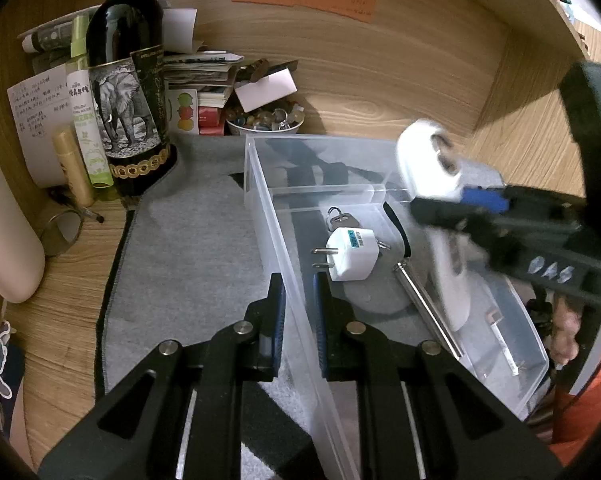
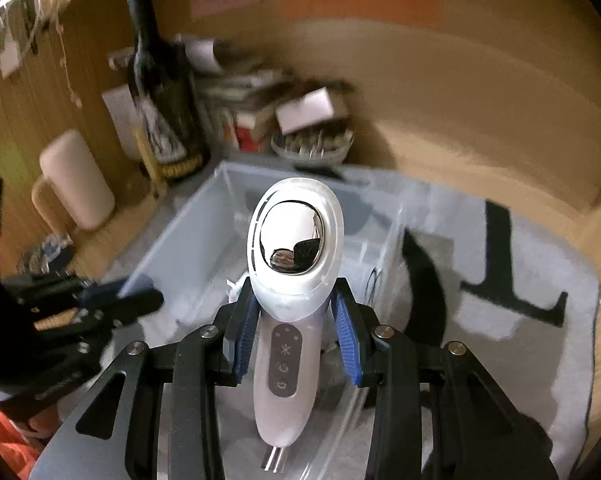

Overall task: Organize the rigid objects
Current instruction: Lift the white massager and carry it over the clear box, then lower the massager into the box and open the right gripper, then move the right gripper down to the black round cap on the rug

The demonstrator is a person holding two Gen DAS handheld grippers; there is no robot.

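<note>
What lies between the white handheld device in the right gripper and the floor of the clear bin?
No lid. The white handheld device hangs over the clear bin; a white plug adapter, keys and a metal rod already occupy that compartment's floor.

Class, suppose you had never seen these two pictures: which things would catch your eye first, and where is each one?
First, the white handheld device with its mirror-like head, gripped in the right gripper above the clear plastic bin. Next, the left gripper, its jaws pinched on the bin's near wall. Then the dark bottle with an elephant label, standing at the back left.
</note>
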